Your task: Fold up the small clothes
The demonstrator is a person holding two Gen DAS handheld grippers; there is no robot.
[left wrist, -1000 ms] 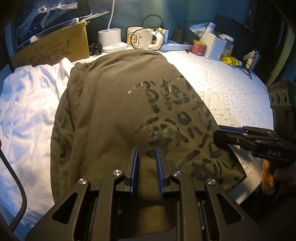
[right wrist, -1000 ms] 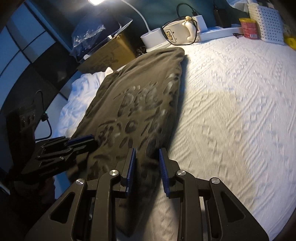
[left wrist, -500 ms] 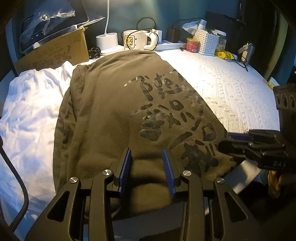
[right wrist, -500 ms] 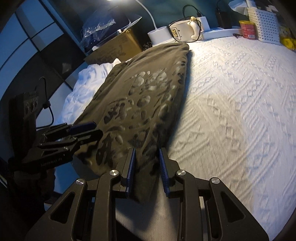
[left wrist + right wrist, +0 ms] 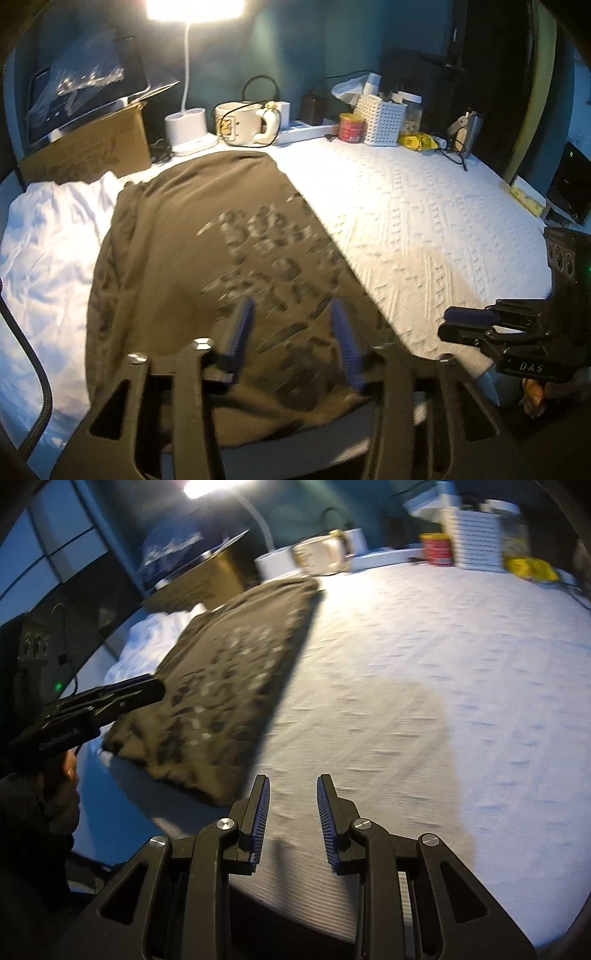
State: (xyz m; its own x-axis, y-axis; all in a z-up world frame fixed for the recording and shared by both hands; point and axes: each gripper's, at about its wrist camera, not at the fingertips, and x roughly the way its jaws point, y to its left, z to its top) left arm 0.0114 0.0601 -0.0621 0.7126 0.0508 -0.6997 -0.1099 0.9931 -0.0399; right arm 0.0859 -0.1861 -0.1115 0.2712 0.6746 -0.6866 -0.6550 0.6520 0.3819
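Shirt [image 5: 192, 266], olive with a dark print, lies folded lengthwise just ahead of your left hand-held gripper [image 5: 291, 339], whose jaws have just been opening and now stand apart above the hem, pinching nothing. Your right hand-held gripper [image 5: 291, 808] is parted too, empty, beside the shirt over the white bedspread [image 5: 424, 686]. Judging by this, the lengthwise fold is released; next, regrip the near hem and carry it toward the far end by the mug [image 5: 240, 123].

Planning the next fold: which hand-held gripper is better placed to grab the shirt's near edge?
Left hand-held gripper: it hangs open over the olive shirt. The right hand-held gripper sits over bare bedspread.
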